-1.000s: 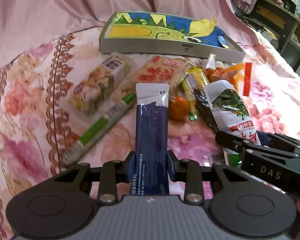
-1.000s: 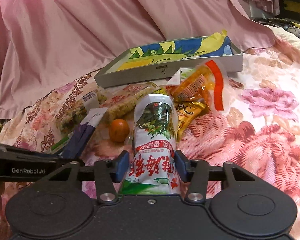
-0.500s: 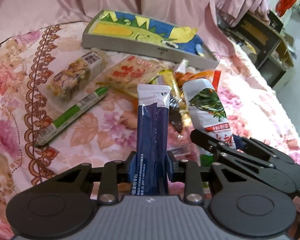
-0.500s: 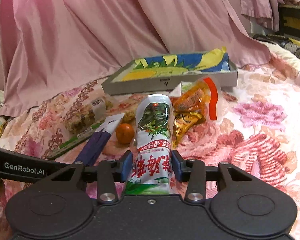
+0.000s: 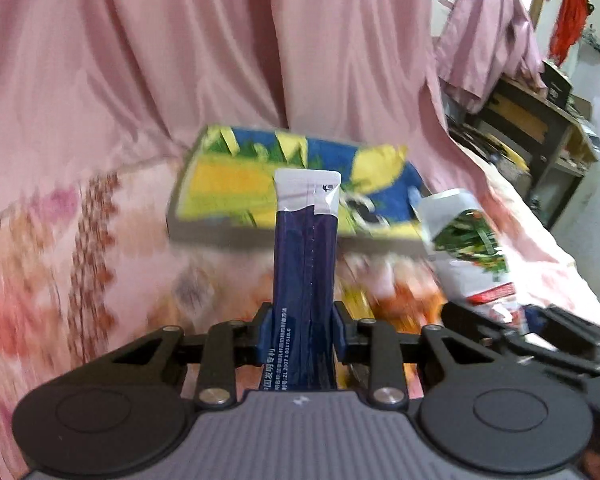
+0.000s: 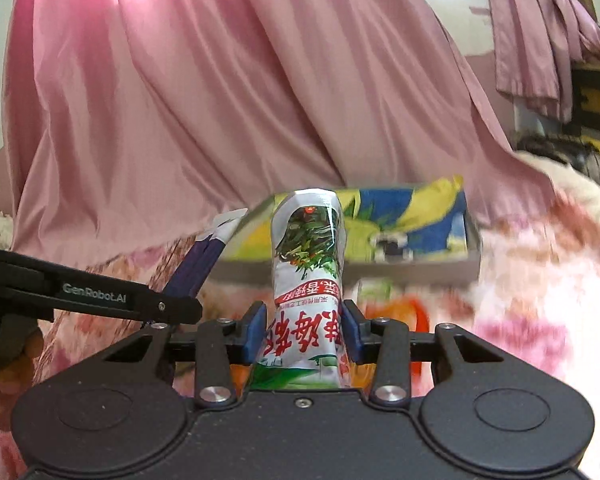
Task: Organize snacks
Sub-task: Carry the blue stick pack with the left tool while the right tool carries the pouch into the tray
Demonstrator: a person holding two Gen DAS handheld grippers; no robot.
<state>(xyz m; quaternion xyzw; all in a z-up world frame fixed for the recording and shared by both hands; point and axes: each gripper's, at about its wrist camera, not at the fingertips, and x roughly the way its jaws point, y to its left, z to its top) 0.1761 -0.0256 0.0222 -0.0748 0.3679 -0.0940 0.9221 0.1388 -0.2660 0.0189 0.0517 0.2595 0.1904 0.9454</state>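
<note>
The carry step was in hand; the left tool [image 5: 302, 336] was clenched on the dark blue stick sachet [image 5: 305, 276]; the right tool [image 6: 304, 332] gripped the white seaweed packet [image 6: 308, 280]; both were raised above the bed, the tray [image 6: 420, 224] at twelve o'clock; next, lowering each into it.

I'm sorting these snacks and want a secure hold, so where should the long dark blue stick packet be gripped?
Grip the dark blue stick packet across its narrow width near the lower end, from that end, along its length. It is long, flat and slim, so the left gripper holds it this way, pads on both side edges.
</note>
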